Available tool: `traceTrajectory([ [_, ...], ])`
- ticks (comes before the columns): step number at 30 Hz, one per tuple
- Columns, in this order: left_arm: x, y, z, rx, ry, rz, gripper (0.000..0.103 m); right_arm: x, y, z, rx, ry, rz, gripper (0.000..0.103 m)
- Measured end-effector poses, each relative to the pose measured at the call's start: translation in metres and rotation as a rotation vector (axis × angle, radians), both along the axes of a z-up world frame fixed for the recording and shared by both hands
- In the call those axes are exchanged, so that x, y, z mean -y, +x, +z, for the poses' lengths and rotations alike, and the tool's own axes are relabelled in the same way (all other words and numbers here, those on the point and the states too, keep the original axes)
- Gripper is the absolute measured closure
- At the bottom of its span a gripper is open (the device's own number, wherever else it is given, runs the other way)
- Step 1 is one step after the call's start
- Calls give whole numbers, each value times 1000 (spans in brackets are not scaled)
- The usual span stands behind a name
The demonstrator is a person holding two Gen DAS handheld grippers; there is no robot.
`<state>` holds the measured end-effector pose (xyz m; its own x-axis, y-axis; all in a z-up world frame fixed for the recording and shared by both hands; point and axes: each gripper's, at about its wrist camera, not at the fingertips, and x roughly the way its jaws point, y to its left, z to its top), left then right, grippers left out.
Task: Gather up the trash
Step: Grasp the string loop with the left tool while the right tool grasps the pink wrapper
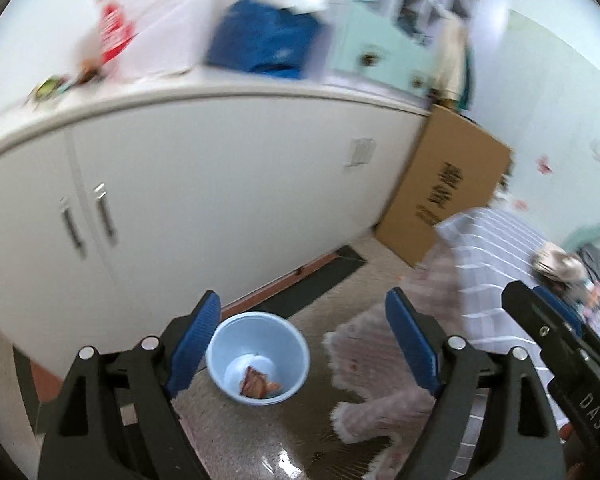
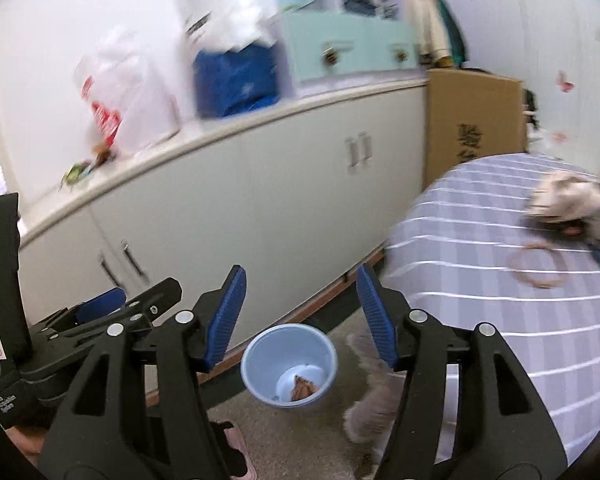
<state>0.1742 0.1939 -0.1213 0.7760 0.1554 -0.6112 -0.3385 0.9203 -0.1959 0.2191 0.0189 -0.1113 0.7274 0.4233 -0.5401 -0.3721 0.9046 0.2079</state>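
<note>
Both the left claw (image 1: 304, 344) and the right claw (image 2: 300, 320) are seen open and empty above the floor. A crumpled brown wrapper (image 1: 256, 386) lies in the pale blue bin (image 1: 220, 360) below. More wrappers (image 1: 52, 88) on the tabletop (image 1: 220, 92) seem light, crinkly and easily pinched at an edge.

I see a pale blue bin (image 1: 257, 358) holding an orange-brown wrapper (image 1: 257, 386), white cabinets (image 1: 204, 200), a lilac bedcover (image 2: 500, 280) with white stripes, a brown cardboard box (image 1: 444, 196), and blue ribbed pads (image 2: 224, 316) on black grippers.
</note>
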Motion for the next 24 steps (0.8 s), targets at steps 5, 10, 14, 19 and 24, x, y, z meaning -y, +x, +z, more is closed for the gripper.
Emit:
traceTrajectory([
  [5,76,23,18,9,71,-195,20,79,-11,15,28,9,-140,42],
  [10,160,53,18,-39,149,-408,20,159,-21,16,31,3,-306,36],
  [14,220,78,8,-98,161,-590,21,224,-18,6,-13,3,-437,34],
  [19,274,103,-11,-142,246,-686,29,280,-13,-8,-69,12,-507,33],
  [24,304,131,-27,-208,305,-751,46,318,1,-19,-116,14,-543,33],
])
